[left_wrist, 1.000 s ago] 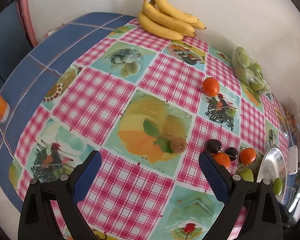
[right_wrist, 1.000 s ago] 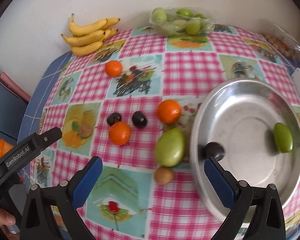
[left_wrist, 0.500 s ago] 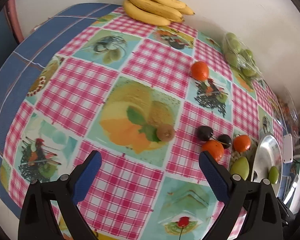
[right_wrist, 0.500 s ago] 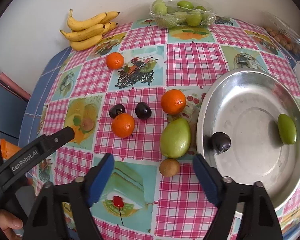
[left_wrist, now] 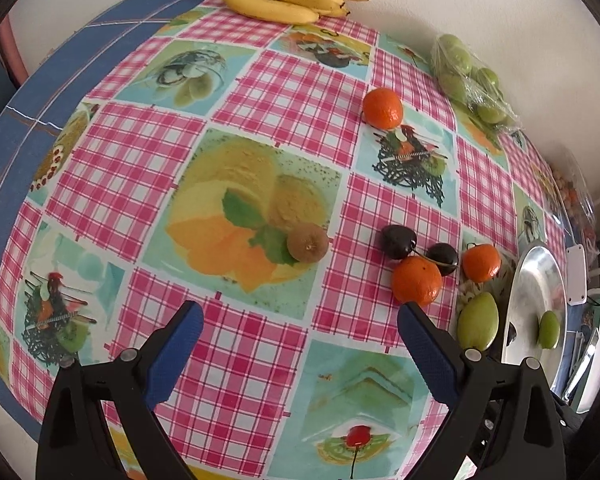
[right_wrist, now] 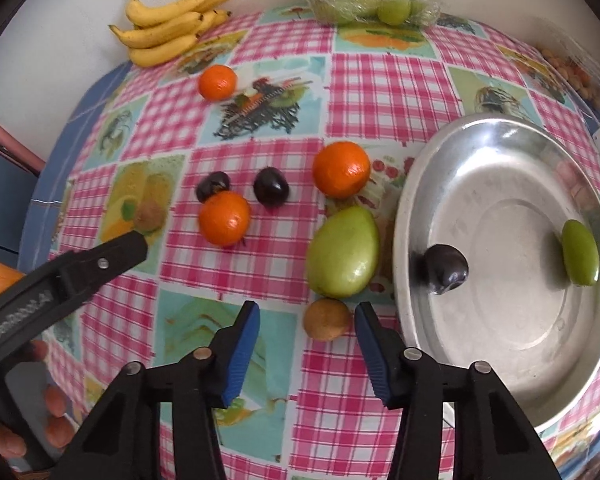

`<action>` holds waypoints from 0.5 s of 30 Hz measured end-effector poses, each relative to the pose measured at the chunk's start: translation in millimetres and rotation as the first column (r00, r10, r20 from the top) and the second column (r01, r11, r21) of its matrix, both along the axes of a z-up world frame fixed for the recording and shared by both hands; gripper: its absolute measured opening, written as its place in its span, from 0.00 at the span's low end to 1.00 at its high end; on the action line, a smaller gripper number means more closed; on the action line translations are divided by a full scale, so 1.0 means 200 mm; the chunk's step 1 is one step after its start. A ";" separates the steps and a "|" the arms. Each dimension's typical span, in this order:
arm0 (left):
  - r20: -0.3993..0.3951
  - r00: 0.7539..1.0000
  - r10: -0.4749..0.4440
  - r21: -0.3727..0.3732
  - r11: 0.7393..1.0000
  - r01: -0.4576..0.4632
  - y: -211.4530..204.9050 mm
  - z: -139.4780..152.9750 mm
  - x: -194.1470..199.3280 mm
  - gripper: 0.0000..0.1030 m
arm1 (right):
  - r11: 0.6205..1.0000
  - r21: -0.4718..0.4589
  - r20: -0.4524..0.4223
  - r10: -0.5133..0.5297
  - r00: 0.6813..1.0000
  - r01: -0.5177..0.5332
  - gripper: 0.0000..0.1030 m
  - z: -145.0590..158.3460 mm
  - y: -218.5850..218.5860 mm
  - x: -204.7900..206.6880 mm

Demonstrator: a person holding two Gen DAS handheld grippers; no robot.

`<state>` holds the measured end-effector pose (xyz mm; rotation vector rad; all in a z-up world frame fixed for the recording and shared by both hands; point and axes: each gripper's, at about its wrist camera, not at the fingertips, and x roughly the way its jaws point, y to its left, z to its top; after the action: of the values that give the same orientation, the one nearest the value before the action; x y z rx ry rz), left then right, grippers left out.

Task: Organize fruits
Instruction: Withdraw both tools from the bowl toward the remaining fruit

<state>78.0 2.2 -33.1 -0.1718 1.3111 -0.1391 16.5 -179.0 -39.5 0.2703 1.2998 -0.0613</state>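
My right gripper [right_wrist: 307,320] is open, its blue pads either side of a small brown fruit [right_wrist: 326,319] lying in front of a large green fruit [right_wrist: 343,251]. The steel bowl [right_wrist: 500,136] to the right holds a dark plum [right_wrist: 447,268] and a small green fruit [right_wrist: 579,253]. My left gripper [left_wrist: 300,312] is open and empty, hovering short of a kiwi [left_wrist: 307,241]. Three oranges [right_wrist: 224,218] [right_wrist: 341,169] [right_wrist: 217,82] and two dark plums [right_wrist: 271,186] [right_wrist: 213,185] lie on the cloth.
A bunch of bananas [right_wrist: 168,24] and a wrapped tray of green fruit [right_wrist: 370,2] sit at the back by the wall. A clear pack of small brown fruit [right_wrist: 572,68] lies at the far right. The checked tablecloth [right_wrist: 380,84] covers a round table.
My right gripper has moved forward and narrowed its jaws around the small brown fruit. My left gripper has moved closer to the kiwi.
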 end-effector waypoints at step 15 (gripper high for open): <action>-0.017 0.999 -0.035 0.009 0.999 0.035 -0.05 -0.02 0.01 0.95 | 1.000 -0.028 -0.044 0.000 0.999 -0.001 0.29 -0.07 -0.02 0.02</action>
<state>79.6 -8.8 -37.8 -0.1426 1.3321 -0.1619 21.0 -182.2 -53.6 0.2461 1.3416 -0.0852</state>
